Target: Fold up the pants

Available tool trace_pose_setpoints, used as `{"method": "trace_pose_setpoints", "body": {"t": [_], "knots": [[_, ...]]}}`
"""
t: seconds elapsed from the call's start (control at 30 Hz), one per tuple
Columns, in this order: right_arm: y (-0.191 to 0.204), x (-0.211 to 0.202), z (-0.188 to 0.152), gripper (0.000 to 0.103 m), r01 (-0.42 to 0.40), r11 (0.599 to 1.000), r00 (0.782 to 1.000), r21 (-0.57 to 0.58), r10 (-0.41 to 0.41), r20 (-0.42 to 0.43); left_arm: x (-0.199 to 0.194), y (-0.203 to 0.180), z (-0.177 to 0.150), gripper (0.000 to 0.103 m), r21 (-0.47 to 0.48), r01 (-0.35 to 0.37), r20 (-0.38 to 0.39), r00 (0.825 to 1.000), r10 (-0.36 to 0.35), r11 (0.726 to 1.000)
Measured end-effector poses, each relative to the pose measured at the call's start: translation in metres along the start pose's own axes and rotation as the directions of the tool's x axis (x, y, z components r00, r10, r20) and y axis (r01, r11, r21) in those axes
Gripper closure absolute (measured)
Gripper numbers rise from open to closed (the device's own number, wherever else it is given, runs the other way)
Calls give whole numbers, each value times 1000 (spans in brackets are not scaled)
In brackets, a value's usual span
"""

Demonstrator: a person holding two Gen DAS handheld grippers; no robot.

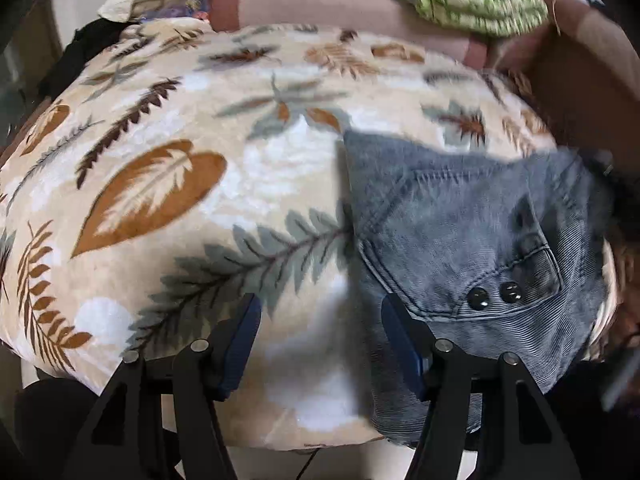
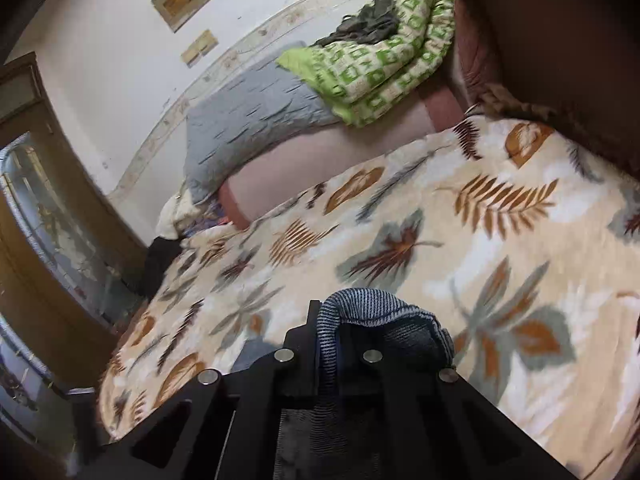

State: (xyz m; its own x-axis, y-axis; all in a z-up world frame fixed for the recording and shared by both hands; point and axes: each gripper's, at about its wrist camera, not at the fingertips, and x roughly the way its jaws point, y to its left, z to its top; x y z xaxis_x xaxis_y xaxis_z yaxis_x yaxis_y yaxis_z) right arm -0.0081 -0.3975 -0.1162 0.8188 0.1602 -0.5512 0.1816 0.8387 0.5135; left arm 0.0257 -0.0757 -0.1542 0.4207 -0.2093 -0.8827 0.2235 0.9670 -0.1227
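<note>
Grey-blue denim pants [image 1: 472,232] lie on the leaf-print blanket [image 1: 168,128] at the right of the left wrist view, with a pocket and two dark studs facing up. My left gripper [image 1: 320,304] hangs open just above the blanket. Its right finger [image 1: 400,336] is over the pants' left edge, and its left finger is over bare blanket. In the right wrist view my right gripper [image 2: 332,320] is shut on a bunched fold of the denim pants [image 2: 384,304], held up over the blanket [image 2: 400,220]. The cloth hides its fingertips.
A green-and-white patterned quilt [image 2: 380,68] and a grey pillow [image 2: 248,120] lie at the bed's far end against the white wall. A wooden door frame [image 2: 48,240] stands on the left. A dark brown surface [image 2: 560,60] rises along the right side of the bed.
</note>
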Motion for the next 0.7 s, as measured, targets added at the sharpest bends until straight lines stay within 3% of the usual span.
{"method": "trace_pose_setpoints", "body": {"t": [0.07, 0.1, 0.13, 0.2, 0.27, 0.3, 0.37, 0.43, 0.5, 0.53, 0.57, 0.7], "knots": [[-20, 24, -9, 96, 115, 993, 988, 10, -114, -105, -7, -4, 5, 39, 2, 4, 40, 999, -4, 1000], [-33, 37, -17, 93, 175, 984, 966, 38, -164, -200, -7, -8, 9, 39, 2, 5, 46, 999, -5, 1000], [-42, 38, -21, 89, 170, 981, 961, 95, -144, -237, -8, -11, 12, 39, 1, 18, 48, 999, -18, 1000], [-47, 24, -20, 75, 174, 977, 967, 120, -147, -206, -9, -18, 19, 39, 0, 41, 53, 998, -41, 999], [-45, -3, -16, 37, 270, 961, 958, 60, -262, -114, -4, -29, 30, 39, 9, 44, 58, 997, -45, 999], [-44, -20, -15, 36, 289, 956, 957, 55, -287, -39, 0, -35, 35, 39, 15, 48, 59, 997, -48, 999], [-42, -43, -14, 36, 195, 979, 980, 61, -197, 23, 8, -45, 40, 39, 29, 45, 54, 997, -46, 999], [-26, -50, -16, 41, 145, 989, 989, 0, -145, 18, 17, -54, 44, 39, 33, 42, 41, 998, -44, 999], [-4, -44, -21, 62, 123, 988, 992, -91, -124, -11, 26, -66, 45, 39, 46, 42, 35, 998, -43, 998], [6, -36, -24, 77, 110, 987, 993, -116, -115, -37, 29, -71, 43, 39, 56, 35, 28, 999, -36, 998], [14, -30, -25, 84, 103, 987, 992, -126, -111, -54, 31, -76, 40, 39, 70, 35, 19, 999, -37, 997], [26, 4, -56, 85, 100, 983, 976, -157, -128, -178, 44, -88, 25, 37, 136, -4, -19, 1000, 7, 991]]}}
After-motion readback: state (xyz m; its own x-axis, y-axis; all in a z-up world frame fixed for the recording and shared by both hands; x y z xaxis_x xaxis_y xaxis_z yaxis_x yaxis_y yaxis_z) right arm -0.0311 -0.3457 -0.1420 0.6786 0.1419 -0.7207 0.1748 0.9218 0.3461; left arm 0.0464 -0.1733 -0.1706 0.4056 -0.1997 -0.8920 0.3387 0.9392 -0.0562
